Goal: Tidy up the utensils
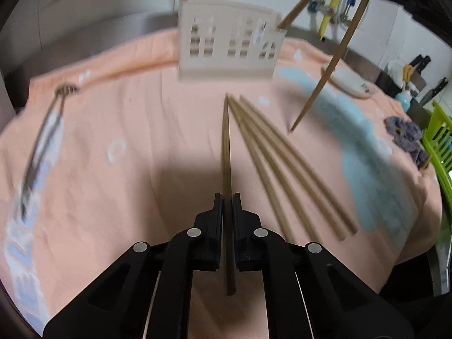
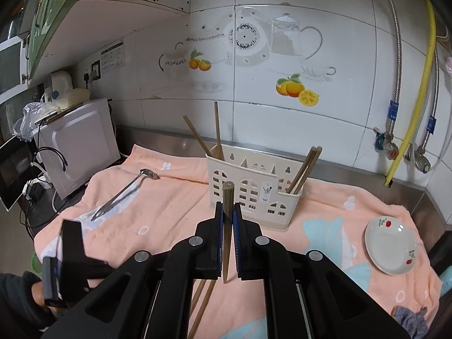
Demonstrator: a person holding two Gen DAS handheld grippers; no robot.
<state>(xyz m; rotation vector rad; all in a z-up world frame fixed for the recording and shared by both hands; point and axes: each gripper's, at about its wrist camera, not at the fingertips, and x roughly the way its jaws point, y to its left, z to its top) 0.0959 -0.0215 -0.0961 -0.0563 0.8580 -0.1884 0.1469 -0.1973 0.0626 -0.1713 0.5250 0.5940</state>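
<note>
My left gripper (image 1: 227,197) is shut on a wooden chopstick (image 1: 226,147) that points toward the cream utensil holder (image 1: 228,48). Three more chopsticks (image 1: 282,166) lie on the peach towel (image 1: 127,118) just right of it. My right gripper (image 2: 227,206) is shut on another chopstick (image 2: 227,195), held above the towel in front of the holder (image 2: 254,192); this chopstick also shows in the left wrist view (image 1: 330,65), hanging tip-down. Chopsticks stand in the holder's left (image 2: 216,132) and right (image 2: 305,169) compartments. A metal ladle (image 2: 127,189) lies on the towel at the left, and also shows in the left wrist view (image 1: 45,141).
A small white saucer (image 2: 392,245) sits on the towel at the right. A microwave (image 2: 76,152) stands at the left of the counter. A green rack (image 1: 440,141) and a grey cloth (image 1: 406,135) are at the right edge. Pipes (image 2: 409,113) run down the tiled wall.
</note>
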